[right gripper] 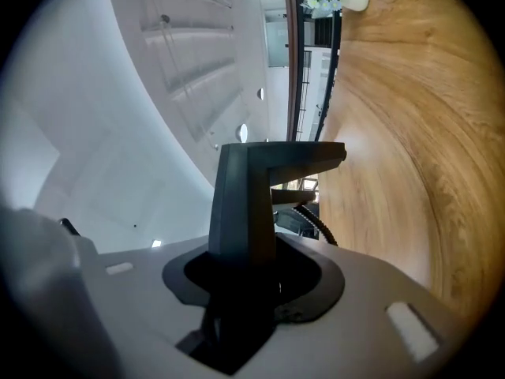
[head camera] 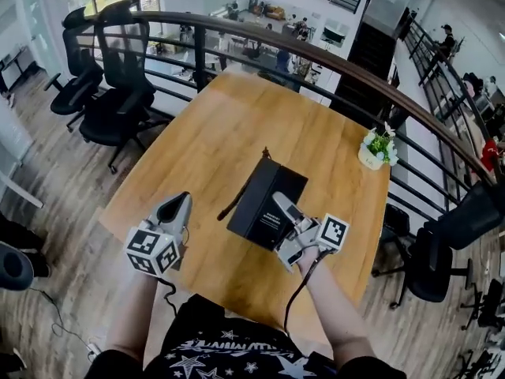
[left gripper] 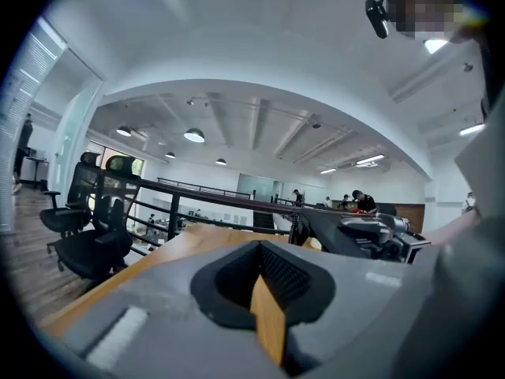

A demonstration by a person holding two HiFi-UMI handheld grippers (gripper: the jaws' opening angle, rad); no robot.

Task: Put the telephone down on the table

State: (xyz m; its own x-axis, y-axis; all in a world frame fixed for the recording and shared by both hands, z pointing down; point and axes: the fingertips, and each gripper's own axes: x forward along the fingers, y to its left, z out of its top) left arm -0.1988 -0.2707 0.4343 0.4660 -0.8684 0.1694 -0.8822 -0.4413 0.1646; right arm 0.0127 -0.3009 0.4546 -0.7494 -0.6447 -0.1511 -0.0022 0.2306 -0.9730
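The head view looks steeply down on the light wooden table (head camera: 229, 125) from above its near edge. The left gripper view skims level across it from its left side. The right gripper view, rolled sideways, sits close over it. All share the tabletop.

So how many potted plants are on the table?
1: the plant stands near the table's far right edge. No other seems hidden.
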